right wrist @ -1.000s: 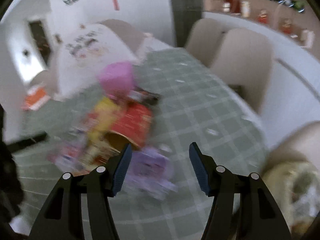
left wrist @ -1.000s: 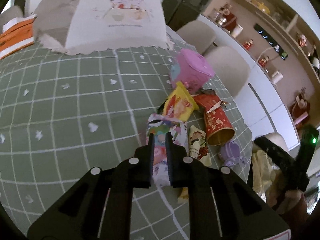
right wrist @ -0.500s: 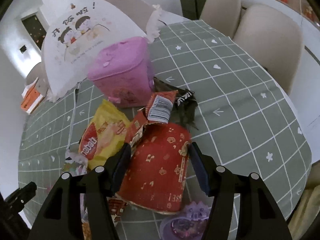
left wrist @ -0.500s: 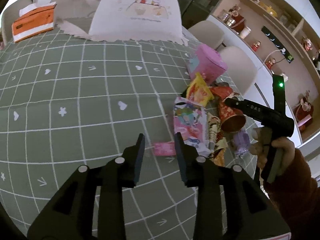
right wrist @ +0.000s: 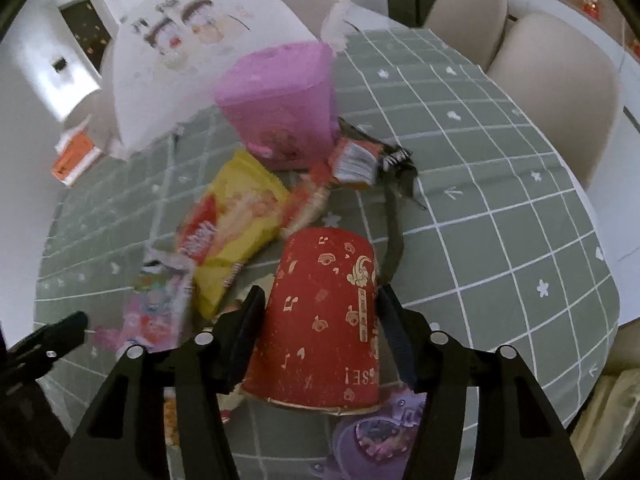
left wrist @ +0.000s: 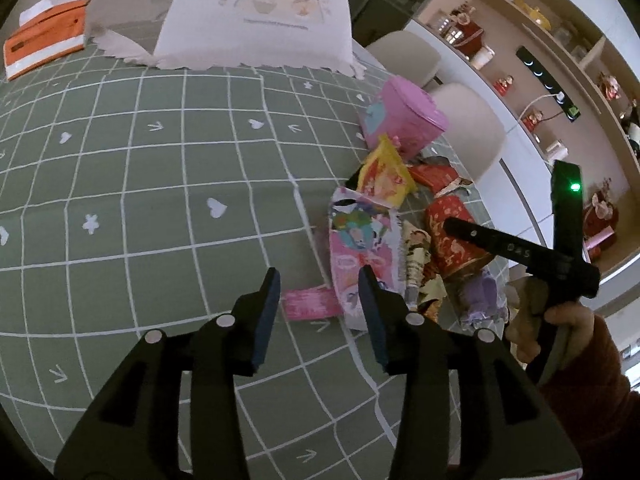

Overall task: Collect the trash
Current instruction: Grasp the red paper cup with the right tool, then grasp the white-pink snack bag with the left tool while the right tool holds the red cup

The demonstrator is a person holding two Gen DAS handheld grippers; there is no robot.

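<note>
Trash lies heaped on the green checked tablecloth (left wrist: 160, 184). My left gripper (left wrist: 318, 304) is opening, and its pads touch nothing. A small pink strip (left wrist: 308, 304) lies flat on the cloth between its fingertips. A pink cartoon wrapper (left wrist: 360, 248) lies just beyond them. My right gripper (right wrist: 320, 316) is closing around a red paper cup (right wrist: 324, 320) that lies on its side. Its pads sit close to the cup's walls, and I see no squeeze. In the left wrist view a hand holds the right gripper (left wrist: 520, 248) over the red cup (left wrist: 452, 232).
A pink lidded bin (right wrist: 280, 100) stands behind the heap. Around the cup lie a yellow snack bag (right wrist: 236, 216), a black wrapper (right wrist: 392, 160) and a purple jelly cup (right wrist: 380, 436). A white mesh food cover (left wrist: 256, 12) and an orange tissue box (left wrist: 44, 40) stand farther back. Beige chairs (right wrist: 560, 88) line the table's right edge.
My left gripper let go of the pink cartoon wrapper, opened its jaws and drew back a little. My right gripper came down over the heap and now straddles the red cup.
</note>
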